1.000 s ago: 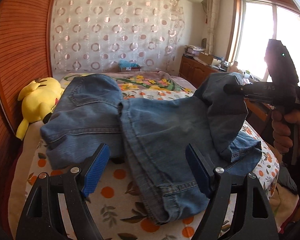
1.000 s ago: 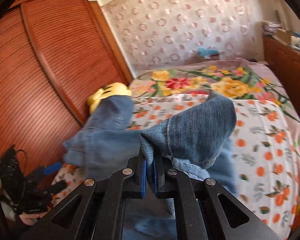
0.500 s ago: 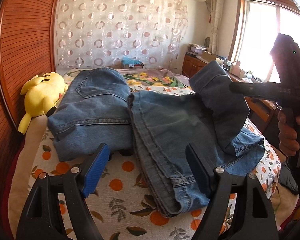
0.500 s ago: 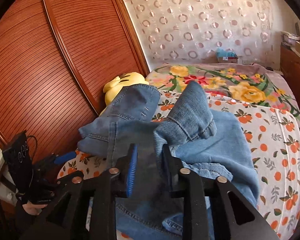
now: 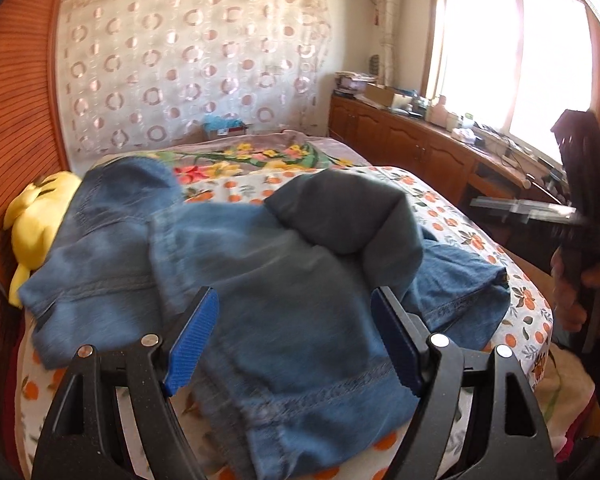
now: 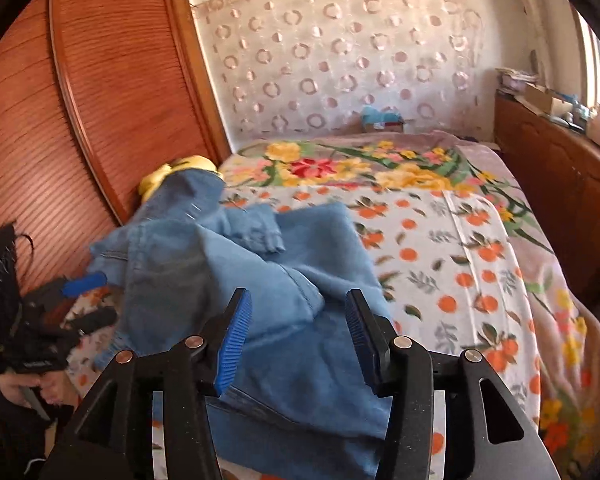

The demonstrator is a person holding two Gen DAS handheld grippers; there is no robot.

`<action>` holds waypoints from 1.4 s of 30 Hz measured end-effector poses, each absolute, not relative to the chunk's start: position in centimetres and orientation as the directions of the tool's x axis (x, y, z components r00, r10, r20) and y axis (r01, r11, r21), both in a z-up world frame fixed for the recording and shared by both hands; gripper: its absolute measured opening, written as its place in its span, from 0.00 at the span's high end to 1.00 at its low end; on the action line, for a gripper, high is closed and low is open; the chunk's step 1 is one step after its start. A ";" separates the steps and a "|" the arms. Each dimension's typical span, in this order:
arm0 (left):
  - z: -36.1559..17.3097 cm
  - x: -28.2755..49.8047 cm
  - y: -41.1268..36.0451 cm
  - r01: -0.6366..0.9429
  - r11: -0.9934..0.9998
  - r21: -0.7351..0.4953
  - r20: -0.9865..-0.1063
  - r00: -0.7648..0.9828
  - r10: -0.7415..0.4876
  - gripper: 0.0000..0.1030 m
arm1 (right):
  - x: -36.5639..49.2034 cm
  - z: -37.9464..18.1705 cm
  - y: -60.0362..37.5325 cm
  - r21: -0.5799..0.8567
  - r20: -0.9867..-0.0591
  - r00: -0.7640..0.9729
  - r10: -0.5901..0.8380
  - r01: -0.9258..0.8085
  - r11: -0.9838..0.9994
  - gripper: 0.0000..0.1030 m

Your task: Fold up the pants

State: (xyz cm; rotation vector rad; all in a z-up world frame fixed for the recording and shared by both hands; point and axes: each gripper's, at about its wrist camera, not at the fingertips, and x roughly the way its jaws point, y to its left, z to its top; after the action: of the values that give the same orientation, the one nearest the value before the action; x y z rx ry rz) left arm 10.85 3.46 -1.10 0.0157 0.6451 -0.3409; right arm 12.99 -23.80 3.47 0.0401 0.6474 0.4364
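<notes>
Blue jeans (image 5: 284,280) lay in a loose, partly folded heap on the near end of the bed (image 6: 460,248), on the orange-print sheet. One end of the jeans ran up toward the yellow plush toy (image 5: 32,224) at the wardrobe side of the bed. A rolled-over hump of denim sat on top of the heap, on the side away from the plush toy.

The left gripper (image 5: 294,344) hung over the near edge of the jeans, jaws wide apart, blue pads clear of the cloth. Denim showed in the gap between the pads but nothing was pinched; it held nothing. Frame was motion-blurred.

The right gripper (image 6: 298,340) sat over the other side of the jeans, farther from the plush toy. Its jaws were opening, about halfway apart. A fold of denim lay between and just past the pads, and the pads did not press on it. No grip on the jeans.

In the left wrist view, the right gripper's body showed as a dark blurred shape off the bed's edge, a hand (image 5: 572,292) wrapped round its handle. In the right wrist view, the left gripper appeared at the wardrobe side of the jeans, below the plush toy, one blue pad visible.
</notes>
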 end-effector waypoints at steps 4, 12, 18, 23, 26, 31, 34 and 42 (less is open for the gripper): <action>-0.6 13.0 1.7 0.357 0.930 -0.092 -0.599 0.726 -0.338 0.23 | 12.6 2.3 -23.5 0.140 -0.597 0.711 0.372 -0.364 0.921 0.51; 1.3 17.4 -1.2 0.383 0.922 -0.058 -0.611 0.716 -0.336 0.23 | 11.8 0.0 -23.7 0.119 -0.628 0.703 0.333 -0.336 0.934 0.51; 2.3 19.9 -3.2 0.389 0.921 -0.009 -0.616 0.724 -0.311 0.23 | 11.3 -0.3 -23.3 0.103 -0.622 0.712 0.325 -0.337 0.936 0.51; 0.9 23.0 -4.0 0.387 0.922 0.007 -0.691 0.668 -0.275 0.45 | 11.2 -1.0 -23.9 0.119 -0.612 0.716 0.337 -0.338 0.934 0.51; -0.1 23.7 -3.2 0.372 0.928 -0.010 -0.726 0.636 -0.263 0.62 | 11.4 -1.1 -24.0 0.138 -0.608 0.715 0.347 -0.334 0.932 0.51; -0.4 22.5 -1.1 0.375 0.925 -0.061 -0.716 0.629 -0.302 0.85 | 11.5 -0.9 -23.4 0.155 -0.603 0.711 0.362 -0.341 0.927 0.51; -0.4 21.6 -0.4 0.372 0.927 -0.047 -0.710 0.640 -0.293 0.91 | 11.8 -0.8 -22.5 0.199 -0.590 0.691 0.417 -0.376 0.905 0.51; -0.4 20.7 1.9 0.338 0.940 -0.042 -0.696 0.665 -0.270 0.96 | 13.0 -1.1 -19.7 0.251 -0.587 0.624 0.516 -0.465 0.849 0.51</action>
State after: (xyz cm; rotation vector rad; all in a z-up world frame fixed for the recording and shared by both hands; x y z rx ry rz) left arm 20.72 1.90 -0.43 0.0938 0.7698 -0.3436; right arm 12.99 -19.75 -1.14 0.0777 0.6983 0.5636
